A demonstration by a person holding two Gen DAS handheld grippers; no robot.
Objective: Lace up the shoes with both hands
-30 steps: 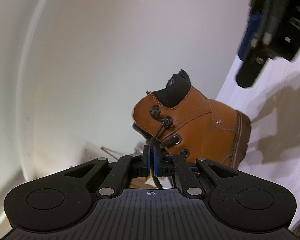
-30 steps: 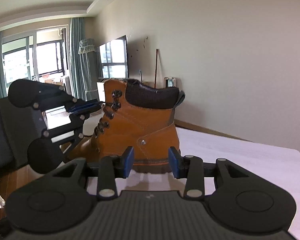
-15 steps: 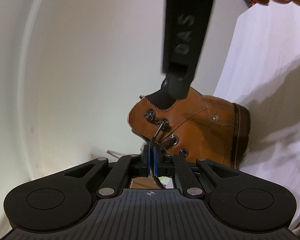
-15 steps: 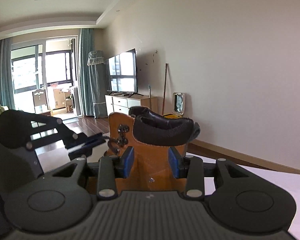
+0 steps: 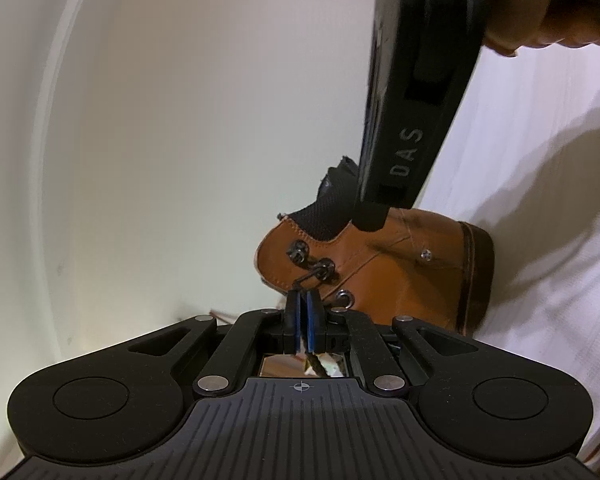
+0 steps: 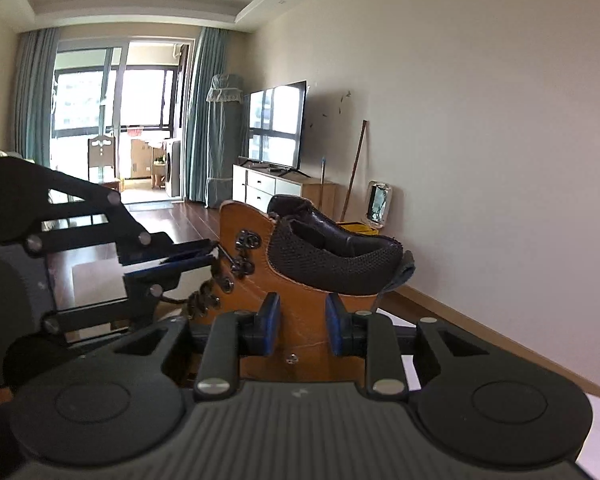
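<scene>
This is a home, a living room. In the middle of the right wrist view a big flat black television (image 6: 278,126) stands on a low white cabinet with drawers (image 6: 266,192). To the left, long blue-grey curtains (image 6: 204,120) hang beside a tall glass balcony door (image 6: 140,120) with bright daylight behind it. A brown wooden chair (image 6: 101,156) sits near the door. The floor is dark shiny wood (image 6: 180,220). A long wooden stick (image 6: 354,168) leans on the plain cream wall (image 6: 480,120) at the right.
</scene>
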